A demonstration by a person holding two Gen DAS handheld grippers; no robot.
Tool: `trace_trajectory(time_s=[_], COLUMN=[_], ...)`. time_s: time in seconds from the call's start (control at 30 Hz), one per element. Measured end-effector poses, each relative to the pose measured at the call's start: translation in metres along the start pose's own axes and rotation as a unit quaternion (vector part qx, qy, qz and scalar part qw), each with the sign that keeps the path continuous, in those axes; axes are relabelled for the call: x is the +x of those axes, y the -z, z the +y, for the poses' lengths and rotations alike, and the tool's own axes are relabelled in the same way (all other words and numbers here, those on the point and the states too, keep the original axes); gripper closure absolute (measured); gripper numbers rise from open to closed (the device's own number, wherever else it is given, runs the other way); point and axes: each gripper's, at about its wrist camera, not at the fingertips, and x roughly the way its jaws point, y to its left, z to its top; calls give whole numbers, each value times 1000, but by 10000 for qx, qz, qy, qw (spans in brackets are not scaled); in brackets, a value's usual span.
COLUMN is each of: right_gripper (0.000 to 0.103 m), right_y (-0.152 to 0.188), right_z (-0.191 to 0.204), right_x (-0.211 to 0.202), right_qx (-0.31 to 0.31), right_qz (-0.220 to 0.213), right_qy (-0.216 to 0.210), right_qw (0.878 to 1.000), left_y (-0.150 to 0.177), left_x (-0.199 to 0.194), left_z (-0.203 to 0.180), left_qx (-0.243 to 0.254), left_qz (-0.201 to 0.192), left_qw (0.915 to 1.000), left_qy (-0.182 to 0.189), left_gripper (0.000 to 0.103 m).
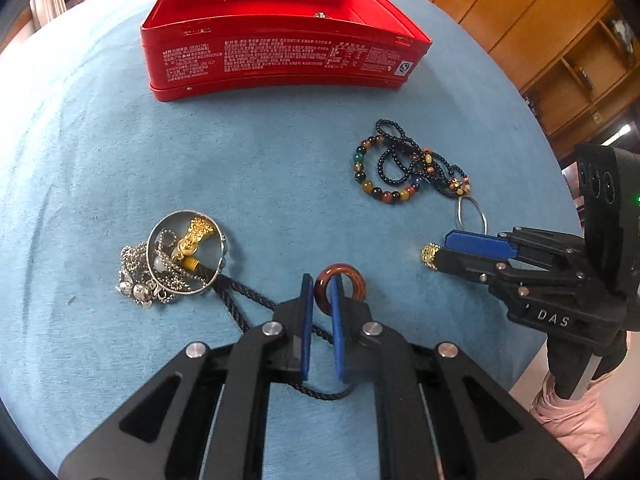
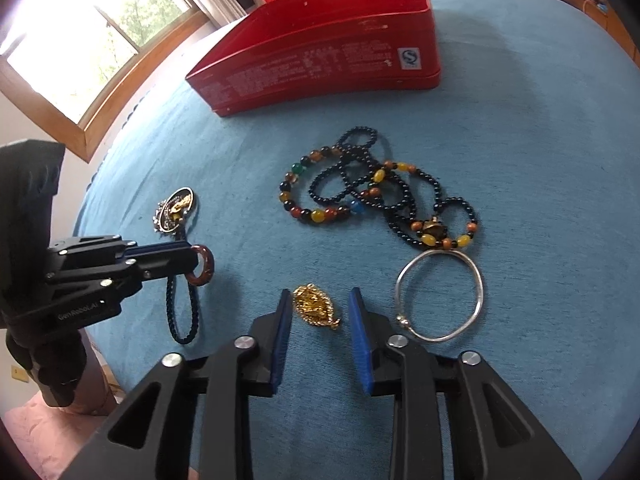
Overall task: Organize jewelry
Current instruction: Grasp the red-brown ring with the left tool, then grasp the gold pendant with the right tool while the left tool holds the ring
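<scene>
My left gripper (image 1: 323,284) is shut on a brown stone ring (image 1: 357,280) tied to a black braided cord (image 1: 240,304). The cord trails left to a gold charm (image 1: 192,240) in a pile of silver chain (image 1: 136,280). In the right wrist view the same ring (image 2: 206,270) hangs at the left gripper's tips (image 2: 192,258), just above the cloth. My right gripper (image 2: 320,294) stands open astride a gold filigree pendant (image 2: 314,306) that lies on the cloth, and neither pad touches it. The open red tin (image 1: 280,56) stands at the back.
Tangled bead bracelets (image 2: 320,196) and black bead strings (image 2: 360,168) lie between the grippers and the red tin (image 2: 320,60). A silver bangle (image 2: 440,296) lies just right of my right gripper. The blue cloth (image 1: 100,160) covers the round table. Wooden cabinets (image 1: 540,20) stand beyond.
</scene>
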Motion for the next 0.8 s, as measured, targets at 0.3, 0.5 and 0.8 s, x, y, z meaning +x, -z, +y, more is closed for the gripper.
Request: trace_trajectory(time_s=[0.3,0.5,0.8], right_gripper=[68,81,81], right_y=[-1,4,-4], right_z=[19,27,8], right_x=[10,13,-4], right_qx=[-517,-815,-299], right_qz=[98,3,-184], right_qy=[419,725,261], right_qw=[9977,9940,9990], left_y=[-3,-1,-1], left_x=[6,6,1], left_z=[7,10,10], left_qx=[-21,-66,-64], left_qz=[-13,-19,-85], left_qw=[10000,9999,9999], left_qy=[77,91,74], left_gripper=[96,96,96])
